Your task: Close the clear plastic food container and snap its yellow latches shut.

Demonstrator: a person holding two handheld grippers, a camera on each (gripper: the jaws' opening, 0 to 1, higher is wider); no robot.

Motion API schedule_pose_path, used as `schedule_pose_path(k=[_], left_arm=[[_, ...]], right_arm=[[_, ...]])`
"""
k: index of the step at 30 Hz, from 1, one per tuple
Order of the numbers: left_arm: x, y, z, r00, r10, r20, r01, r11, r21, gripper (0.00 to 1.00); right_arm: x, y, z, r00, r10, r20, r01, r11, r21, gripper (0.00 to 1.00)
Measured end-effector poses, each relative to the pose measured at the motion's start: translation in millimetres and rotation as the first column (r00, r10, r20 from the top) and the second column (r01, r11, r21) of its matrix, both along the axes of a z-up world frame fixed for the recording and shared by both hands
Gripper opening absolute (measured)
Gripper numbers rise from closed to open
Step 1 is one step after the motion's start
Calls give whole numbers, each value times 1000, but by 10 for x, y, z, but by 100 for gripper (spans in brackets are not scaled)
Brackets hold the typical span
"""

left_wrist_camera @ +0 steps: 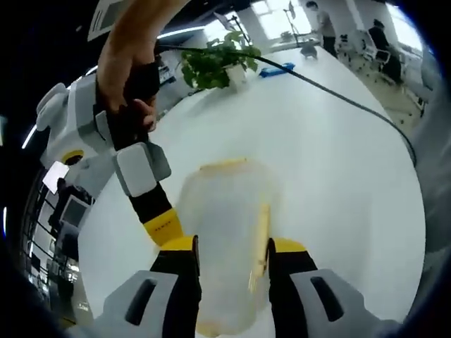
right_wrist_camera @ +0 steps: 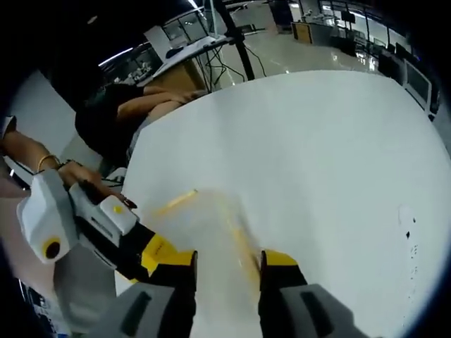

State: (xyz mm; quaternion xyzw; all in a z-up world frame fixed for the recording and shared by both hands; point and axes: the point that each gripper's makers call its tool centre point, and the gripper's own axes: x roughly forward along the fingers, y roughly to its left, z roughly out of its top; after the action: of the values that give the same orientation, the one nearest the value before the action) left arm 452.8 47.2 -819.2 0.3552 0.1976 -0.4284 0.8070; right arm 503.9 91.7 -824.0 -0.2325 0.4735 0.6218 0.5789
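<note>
The clear plastic container point(left_wrist_camera: 225, 204) lies on the white table point(left_wrist_camera: 331, 162), blurred, with a yellow latch point(left_wrist_camera: 263, 229) along its right side and another point(left_wrist_camera: 224, 165) at its far end. My left gripper point(left_wrist_camera: 232, 257) has its jaws against both sides of it. A finger point(left_wrist_camera: 163, 229) of the other gripper, held by a hand point(left_wrist_camera: 127, 63), touches the container's left edge. In the right gripper view the container point(right_wrist_camera: 204, 225) sits between the jaws of my right gripper point(right_wrist_camera: 227, 264), yellow latch point(right_wrist_camera: 243, 246) by the right jaw. Whether those jaws press it is unclear. The left gripper's finger point(right_wrist_camera: 151, 255) comes in from the left.
A black cable point(left_wrist_camera: 338, 98) runs across the table toward a potted plant point(left_wrist_camera: 215, 63) and a blue object point(left_wrist_camera: 276, 69) at the far edge. A person point(right_wrist_camera: 134, 105) leans at the table's far left edge point(right_wrist_camera: 141, 162). The table surface to the right point(right_wrist_camera: 331, 162) is bare.
</note>
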Motion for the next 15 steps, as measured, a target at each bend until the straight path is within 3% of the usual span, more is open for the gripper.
schedule_pose_path(k=[5, 8, 11, 15], left_arm=[[-73, 31, -2, 998, -53, -28, 53, 999, 3, 35], [-133, 64, -24, 993, -102, -61, 103, 995, 19, 35], [-143, 68, -31, 988, -132, -76, 134, 990, 30, 35], [-159, 74, -26, 981, -170, -93, 175, 983, 48, 35]], right_arm=[[-29, 1, -5, 999, -36, -13, 36, 999, 32, 31], [-82, 10, -3, 996, -77, -33, 80, 993, 90, 31], [-95, 1, 7, 997, -82, -17, 83, 990, 112, 30], [-92, 7, 15, 994, -106, -10, 107, 989, 101, 30]])
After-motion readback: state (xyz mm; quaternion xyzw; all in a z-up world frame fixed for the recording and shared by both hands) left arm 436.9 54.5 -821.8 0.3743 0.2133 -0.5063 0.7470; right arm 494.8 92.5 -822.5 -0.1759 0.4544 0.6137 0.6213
